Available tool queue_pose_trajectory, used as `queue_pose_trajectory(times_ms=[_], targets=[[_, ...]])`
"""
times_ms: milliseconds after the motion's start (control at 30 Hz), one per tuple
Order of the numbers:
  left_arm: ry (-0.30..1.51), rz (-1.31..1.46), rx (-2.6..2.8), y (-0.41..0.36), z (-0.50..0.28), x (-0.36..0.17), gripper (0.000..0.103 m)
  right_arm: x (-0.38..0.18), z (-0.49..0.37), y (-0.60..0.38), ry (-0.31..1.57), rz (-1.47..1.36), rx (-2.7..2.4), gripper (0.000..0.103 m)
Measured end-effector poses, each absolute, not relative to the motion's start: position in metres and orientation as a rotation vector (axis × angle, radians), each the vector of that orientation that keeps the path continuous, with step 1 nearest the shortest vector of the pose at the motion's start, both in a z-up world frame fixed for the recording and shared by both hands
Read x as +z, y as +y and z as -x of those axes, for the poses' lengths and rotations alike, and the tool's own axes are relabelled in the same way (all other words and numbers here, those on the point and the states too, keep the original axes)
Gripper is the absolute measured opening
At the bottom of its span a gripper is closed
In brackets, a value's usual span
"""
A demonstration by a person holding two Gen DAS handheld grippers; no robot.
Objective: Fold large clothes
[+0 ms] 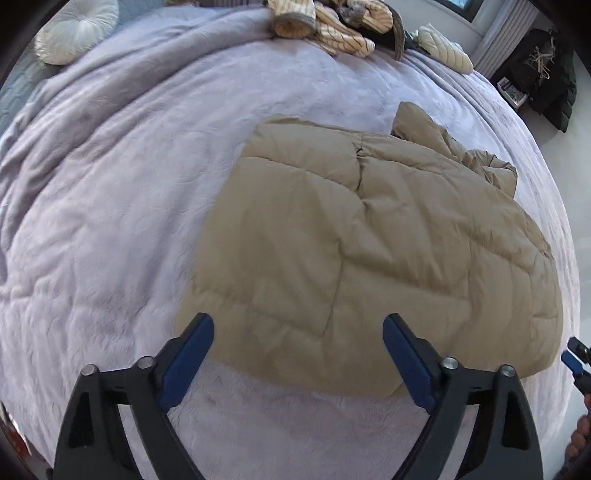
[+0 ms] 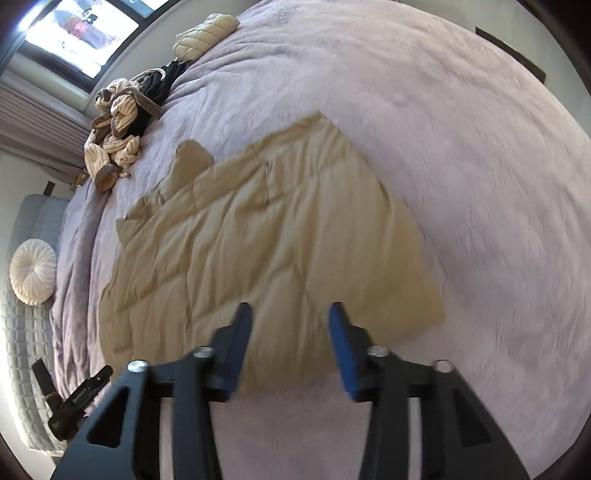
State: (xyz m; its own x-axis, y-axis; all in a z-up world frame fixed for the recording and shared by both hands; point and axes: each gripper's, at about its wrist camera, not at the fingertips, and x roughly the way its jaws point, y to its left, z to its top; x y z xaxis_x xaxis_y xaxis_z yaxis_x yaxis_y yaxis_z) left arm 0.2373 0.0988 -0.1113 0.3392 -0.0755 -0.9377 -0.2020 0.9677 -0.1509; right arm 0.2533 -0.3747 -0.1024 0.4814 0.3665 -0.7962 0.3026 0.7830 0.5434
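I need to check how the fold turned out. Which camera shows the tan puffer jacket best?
The left wrist view: the tan puffer jacket lies sharp and whole on the lilac blanket, quilting and bunched end visible. The right wrist view shows the jacket whole too, but motion-blurred, its near edge behind the open fingers.

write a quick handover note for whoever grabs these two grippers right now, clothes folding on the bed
Left gripper: open wide, nothing between the fingers, above the near edge of the tan puffer jacket.
Right gripper: open, empty, also over the jacket's near edge.
Jacket: lying on the lilac bedspread, folded into a rough rectangle, with a loose part, sleeve or hood, still sticking out at the far end.
Done: the jacket looks folded over at least once and released.
Left: probably tuck in that loose part and fold again. A heap of striped clothes and a cream quilted garment wait at the far edge.
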Motion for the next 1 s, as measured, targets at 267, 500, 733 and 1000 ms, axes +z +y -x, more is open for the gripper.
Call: queue_pose_trajectory(times_ms=[267, 500, 733, 1000], targets=[[1.264, 0.306, 0.103, 0.095, -0.217, -0.125, 0.103, -0.126, -0.227, -0.359, 1.158, -0.774, 0.080, 0.053], [1.315, 0.375, 0.087, 0.098, -0.211, -0.143, 0.103, -0.153, -0.218, -0.351, 1.154, -0.926, 0.151, 0.088], [1.320, 0.388, 0.125, 0.109, -0.205, -0.155, 0.103, -0.191, -0.213, -0.354, 1.139, -1.164, 0.170, 0.089], [1.273, 0.749, 0.015, 0.144, -0.200, -0.180, 0.103, -0.204, -0.218, -0.353, 1.106, -1.250, 0.229, 0.089]])
